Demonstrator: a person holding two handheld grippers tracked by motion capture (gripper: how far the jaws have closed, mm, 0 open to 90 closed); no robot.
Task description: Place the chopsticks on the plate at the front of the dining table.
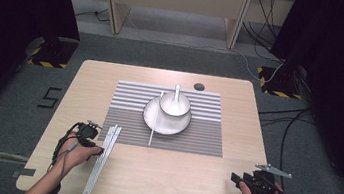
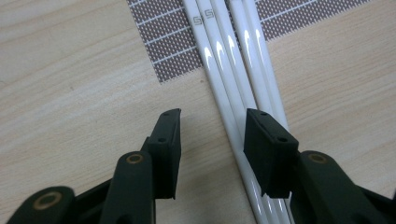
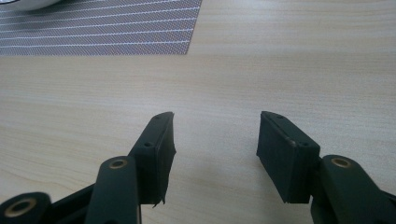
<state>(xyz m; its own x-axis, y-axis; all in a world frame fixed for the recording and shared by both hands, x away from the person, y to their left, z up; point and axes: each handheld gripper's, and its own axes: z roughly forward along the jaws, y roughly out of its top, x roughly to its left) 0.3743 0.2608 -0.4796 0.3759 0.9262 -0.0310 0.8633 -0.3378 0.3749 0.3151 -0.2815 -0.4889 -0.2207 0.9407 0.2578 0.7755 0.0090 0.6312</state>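
A: Wooden surface, pale grain, grey floor beyond. Near right: right gripper hovers low over bare wood, jaws well parted, nothing between them.

B: Near left?

A: Left gripper, jaws parted about as wide and empty. White chopsticks lie bundled just beside it, running from the near left edge up onto the near left corner of the striped placemat. In the left gripper view one jaw sits over the bundle, the other over bare wood.

B: Handling?

A: Judgement: glossy, likely ceramic or hard plastic, so stiff, light, slippery, prone to roll and perhaps to chip. Several lie touching; isolating one looks awkward. Best hold: across the shaft, near mid-length, jaws straddling it square.

B: Farther off?

A: Mid-mat, white plate carrying a bowl with a spoon in it; one more chopstick rests across the plate's left side. Dark round spot at the far edge.
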